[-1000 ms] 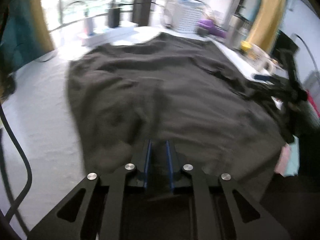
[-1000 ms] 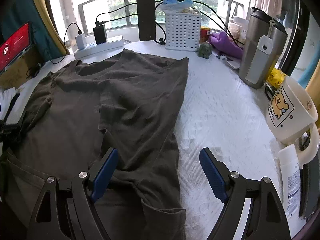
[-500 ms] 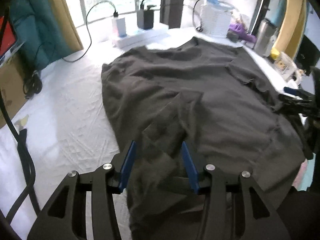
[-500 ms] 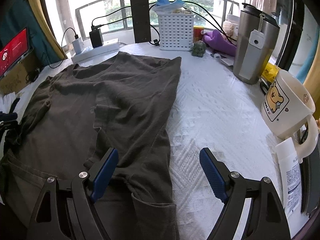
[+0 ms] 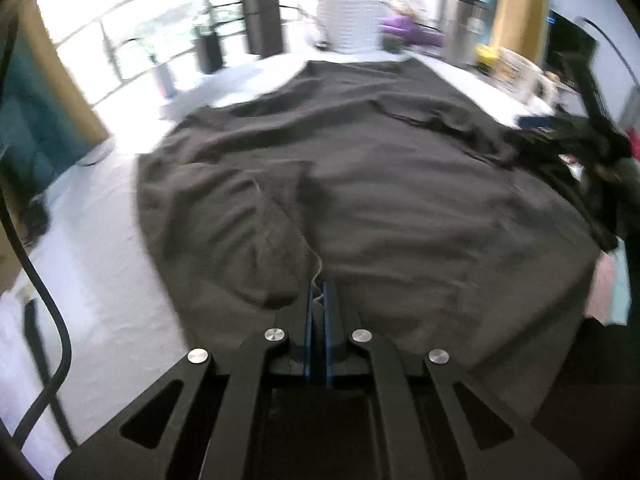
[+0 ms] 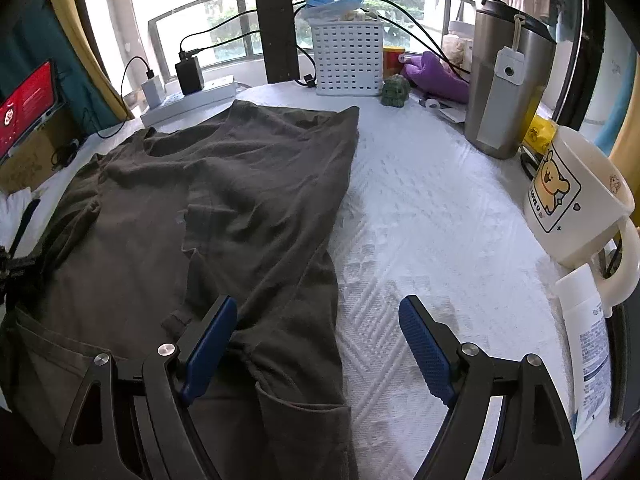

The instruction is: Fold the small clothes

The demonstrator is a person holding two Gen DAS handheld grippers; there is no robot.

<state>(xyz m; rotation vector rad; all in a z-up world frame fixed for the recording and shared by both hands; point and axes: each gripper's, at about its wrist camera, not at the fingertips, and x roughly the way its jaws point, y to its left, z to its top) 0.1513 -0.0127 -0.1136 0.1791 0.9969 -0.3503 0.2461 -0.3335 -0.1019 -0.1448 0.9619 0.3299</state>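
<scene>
Between the blue pads of the left tool sits a pinch of the dark shirt, with a pale loose thread trailing out of the pinch; the jaws are closed together on the cloth, though the view is blurred and how much fabric they hold is hard to say. Just left of that tool a sleeve lies folded over the shirt's body in a rumpled flap.

Straddling the shirt's near right edge, the right tool stands wide apart: its left pad is over the cloth, its right pad over the bare white cover of the bench, and neither pad presses on anything. Ahead of this tool the shirt spreads flat across the bench, its right side folded in to a straight edge.

To the right of the right tool stand a white tube and a cream mug with a bear picture. Farther ahead and right rises a steel tumbler. At the far edge are a white slotted basket, a purple object and a power strip with chargers, before the window.
</scene>
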